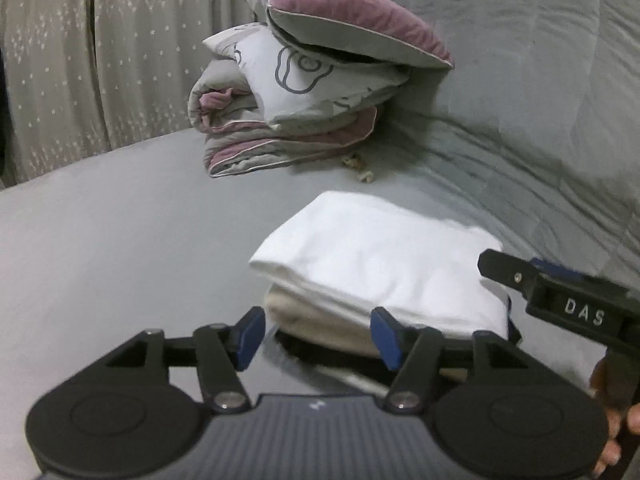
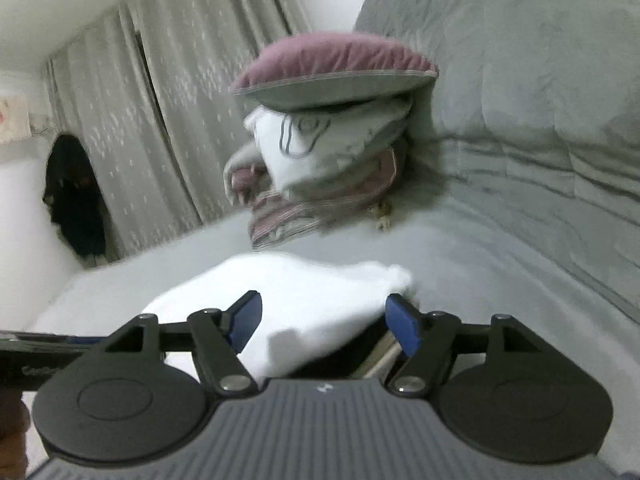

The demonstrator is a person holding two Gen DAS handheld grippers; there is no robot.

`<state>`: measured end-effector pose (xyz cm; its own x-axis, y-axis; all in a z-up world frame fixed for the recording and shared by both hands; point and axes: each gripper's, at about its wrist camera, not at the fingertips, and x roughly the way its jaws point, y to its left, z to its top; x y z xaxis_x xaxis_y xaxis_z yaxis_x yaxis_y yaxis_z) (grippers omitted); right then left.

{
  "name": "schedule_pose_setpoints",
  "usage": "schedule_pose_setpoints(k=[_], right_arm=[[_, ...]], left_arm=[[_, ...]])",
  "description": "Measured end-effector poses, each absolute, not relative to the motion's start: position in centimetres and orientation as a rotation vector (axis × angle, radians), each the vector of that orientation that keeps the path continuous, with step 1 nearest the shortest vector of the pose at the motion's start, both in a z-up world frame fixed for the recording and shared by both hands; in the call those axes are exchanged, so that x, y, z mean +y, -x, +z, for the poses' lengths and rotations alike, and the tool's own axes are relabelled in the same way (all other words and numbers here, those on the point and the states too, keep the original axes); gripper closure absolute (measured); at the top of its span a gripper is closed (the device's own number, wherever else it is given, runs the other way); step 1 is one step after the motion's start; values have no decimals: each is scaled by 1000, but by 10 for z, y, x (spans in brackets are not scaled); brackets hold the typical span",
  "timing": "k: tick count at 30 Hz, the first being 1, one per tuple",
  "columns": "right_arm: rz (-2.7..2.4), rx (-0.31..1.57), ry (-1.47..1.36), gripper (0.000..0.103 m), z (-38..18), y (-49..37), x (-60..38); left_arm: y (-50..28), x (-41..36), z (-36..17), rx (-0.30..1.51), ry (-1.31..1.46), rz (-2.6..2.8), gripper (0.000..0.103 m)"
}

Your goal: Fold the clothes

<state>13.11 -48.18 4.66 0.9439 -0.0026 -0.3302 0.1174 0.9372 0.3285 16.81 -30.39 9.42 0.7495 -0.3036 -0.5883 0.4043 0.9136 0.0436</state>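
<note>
The left gripper (image 1: 318, 338) stood open, nothing between its blue pads (image 1: 251, 338), just before the near edge of the clothes. The right gripper (image 2: 324, 322) was open too, its pads clear of the cloth. The white top (image 1: 384, 256) lay folded on a cream piece (image 1: 316, 320), in a stack on the grey bed (image 1: 120, 248). Farther off sat a pile of bedding (image 1: 304, 96), with a curtain (image 1: 100, 60) to the left.
</note>
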Motion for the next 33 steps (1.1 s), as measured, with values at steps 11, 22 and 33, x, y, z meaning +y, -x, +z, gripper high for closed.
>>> schedule_pose_setpoints(k=[11,22,33], right_arm=[[-165,467,-253,15,108,-69,-438],[-252,550,-220,0,126,-13,-392],[-345,556,-239,0,80,28,-373]], left_arm=[[-107,-268,114,727,-161,-422,20],[-48,-227,130,770,-153,-410,2],[-21,-210,99,757,-203,-307,1]])
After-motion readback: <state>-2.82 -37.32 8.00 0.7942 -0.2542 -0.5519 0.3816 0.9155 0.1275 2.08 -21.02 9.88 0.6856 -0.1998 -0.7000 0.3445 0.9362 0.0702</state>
